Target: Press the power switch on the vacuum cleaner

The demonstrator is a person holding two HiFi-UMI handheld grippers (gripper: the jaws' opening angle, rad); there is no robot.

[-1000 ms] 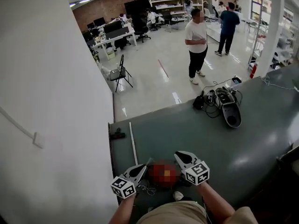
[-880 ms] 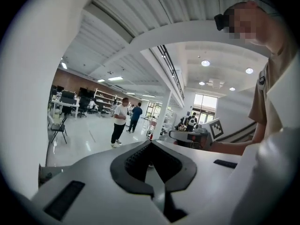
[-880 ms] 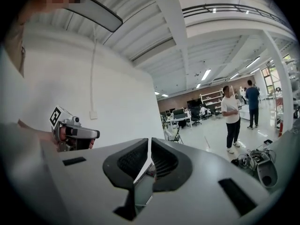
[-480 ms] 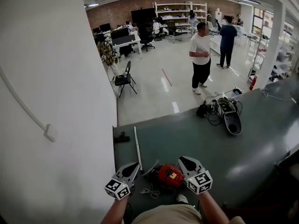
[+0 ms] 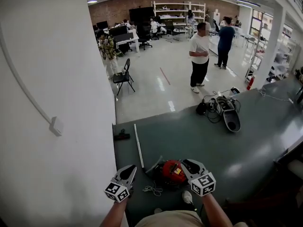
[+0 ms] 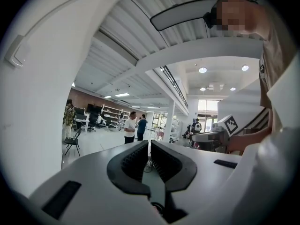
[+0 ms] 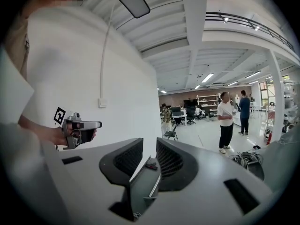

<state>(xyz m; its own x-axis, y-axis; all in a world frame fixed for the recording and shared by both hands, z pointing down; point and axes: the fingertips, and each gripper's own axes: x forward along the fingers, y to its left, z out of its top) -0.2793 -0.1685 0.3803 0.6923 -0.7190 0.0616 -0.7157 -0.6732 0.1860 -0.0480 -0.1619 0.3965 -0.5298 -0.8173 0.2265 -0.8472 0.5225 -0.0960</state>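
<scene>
The red vacuum cleaner sat at six o'clock, by the person's feet. The right gripper was just beside it at three o'clock and the left gripper out at nine. Both had jaws slightly apart and empty and aimed across the room, so I judged them poised rather than pressing. Neither had shifted much from half a second before.
</scene>
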